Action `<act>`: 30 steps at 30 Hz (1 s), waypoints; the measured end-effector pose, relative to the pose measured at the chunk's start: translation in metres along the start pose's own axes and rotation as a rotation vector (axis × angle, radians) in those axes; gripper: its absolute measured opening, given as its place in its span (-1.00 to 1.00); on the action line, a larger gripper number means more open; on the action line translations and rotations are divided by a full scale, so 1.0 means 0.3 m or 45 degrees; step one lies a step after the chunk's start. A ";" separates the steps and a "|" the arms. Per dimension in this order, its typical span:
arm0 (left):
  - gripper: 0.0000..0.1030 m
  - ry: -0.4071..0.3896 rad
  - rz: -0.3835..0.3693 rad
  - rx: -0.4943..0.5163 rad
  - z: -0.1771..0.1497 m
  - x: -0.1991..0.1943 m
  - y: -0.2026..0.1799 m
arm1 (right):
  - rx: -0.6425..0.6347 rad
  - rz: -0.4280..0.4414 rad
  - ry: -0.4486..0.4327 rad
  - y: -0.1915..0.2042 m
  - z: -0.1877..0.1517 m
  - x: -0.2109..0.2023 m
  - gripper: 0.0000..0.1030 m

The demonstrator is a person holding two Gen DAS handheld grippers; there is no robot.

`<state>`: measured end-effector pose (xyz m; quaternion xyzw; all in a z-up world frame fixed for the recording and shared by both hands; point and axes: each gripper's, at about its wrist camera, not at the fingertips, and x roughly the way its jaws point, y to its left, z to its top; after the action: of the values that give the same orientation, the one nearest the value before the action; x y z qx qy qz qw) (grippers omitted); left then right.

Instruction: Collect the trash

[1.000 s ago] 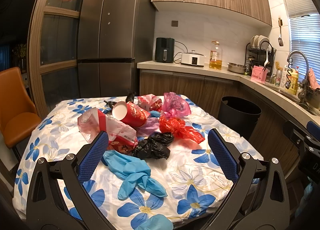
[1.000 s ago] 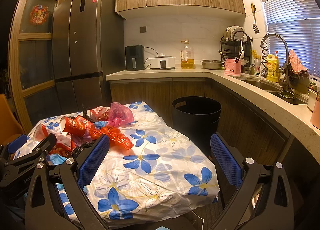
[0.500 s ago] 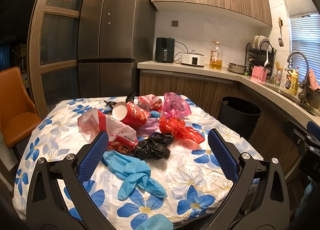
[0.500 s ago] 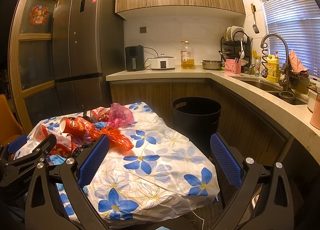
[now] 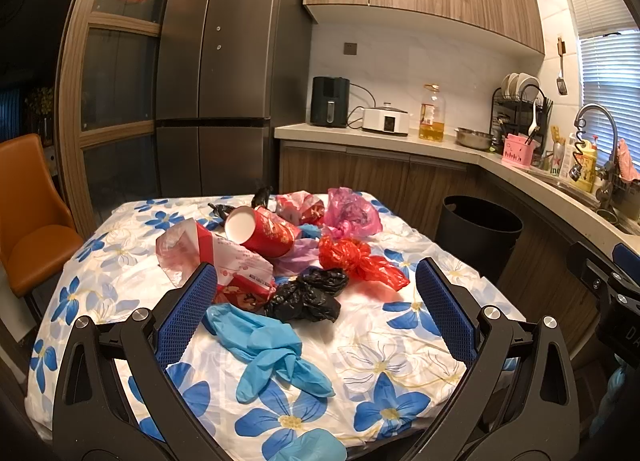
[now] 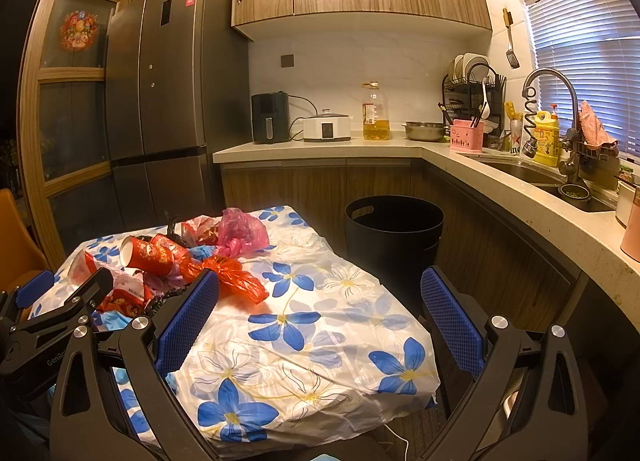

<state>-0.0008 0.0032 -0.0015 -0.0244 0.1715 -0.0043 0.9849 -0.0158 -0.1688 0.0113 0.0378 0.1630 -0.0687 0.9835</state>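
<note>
Left wrist view: the left gripper (image 5: 316, 281) stood spread wide and empty; the black bag (image 5: 306, 293) lay between its pads, the trash bin (image 5: 478, 235) at two o'clock.

Right wrist view: the right gripper (image 6: 320, 293) gaped apart over the tablecloth (image 6: 320, 345), the trash bin (image 6: 394, 233) at twelve o'clock.

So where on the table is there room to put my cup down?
The bin-side half of the table is bare cloth, between the red bag and the edge by the black bin. The far middle is crowded: paper cup, pink bag, black bag, blue gloves.
</note>
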 end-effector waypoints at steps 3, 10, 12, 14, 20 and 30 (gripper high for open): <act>0.89 0.000 0.001 0.001 0.000 0.000 0.000 | 0.000 0.001 0.000 -0.010 0.015 -0.009 0.89; 0.89 -0.001 0.000 0.000 0.000 0.000 0.000 | 0.000 0.002 -0.001 -0.006 0.006 -0.005 0.89; 0.89 0.001 -0.002 0.000 -0.001 0.000 0.000 | 0.001 0.001 0.002 -0.009 0.004 -0.004 0.89; 0.89 0.000 0.001 0.000 0.000 0.000 0.000 | 0.001 0.001 0.002 0.000 0.012 -0.004 0.89; 0.89 -0.001 -0.003 -0.002 0.003 0.000 0.002 | 0.001 0.002 0.000 -0.005 0.008 -0.004 0.89; 0.89 -0.001 -0.002 -0.002 0.002 0.001 0.002 | -0.001 0.005 0.003 -0.001 0.017 -0.004 0.89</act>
<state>-0.0004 0.0038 -0.0010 -0.0254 0.1711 -0.0047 0.9849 -0.0153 -0.1695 0.0165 0.0376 0.1640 -0.0667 0.9835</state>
